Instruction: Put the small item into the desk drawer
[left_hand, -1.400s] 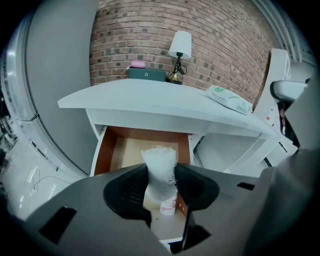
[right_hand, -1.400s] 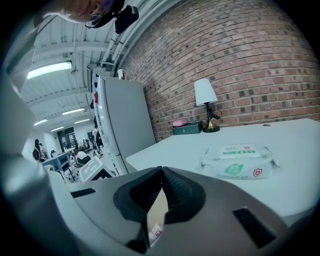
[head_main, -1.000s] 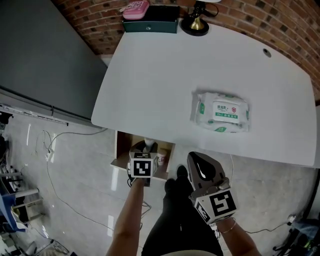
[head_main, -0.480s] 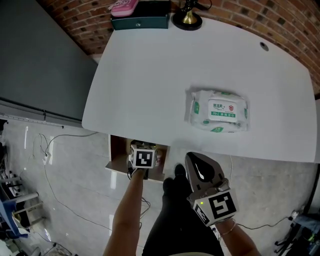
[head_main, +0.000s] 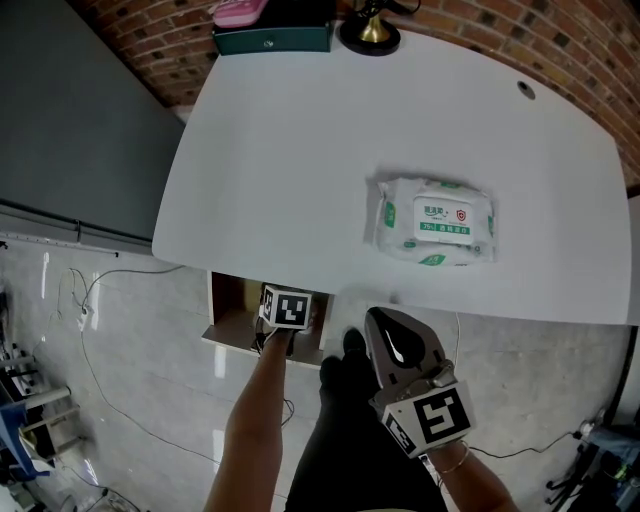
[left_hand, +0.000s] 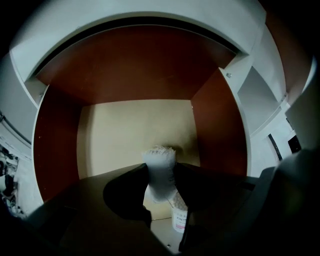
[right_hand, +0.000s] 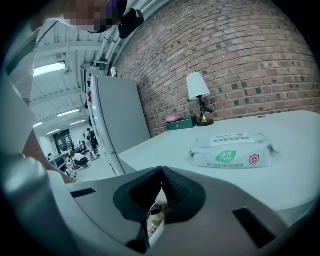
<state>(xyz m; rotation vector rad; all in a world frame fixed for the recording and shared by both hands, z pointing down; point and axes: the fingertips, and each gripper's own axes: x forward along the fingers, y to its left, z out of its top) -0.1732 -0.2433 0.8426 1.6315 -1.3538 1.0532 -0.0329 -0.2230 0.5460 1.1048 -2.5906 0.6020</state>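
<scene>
Though illegible, green label (right_hand: 227, 156) and red shield (right_hand: 254, 159) on wipes pack (right_hand: 232, 148).

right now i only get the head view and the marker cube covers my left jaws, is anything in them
Observer: Yes. The left gripper is shut on a small white item with a frayed top.
Operator: what's past it
Observer: The bare, pale tan floor of the open red-brown wooden drawer, with its walls on either side.
Operator: and my right jaws
Observer: The right gripper is shut, with its tips together and nothing between them.
</scene>
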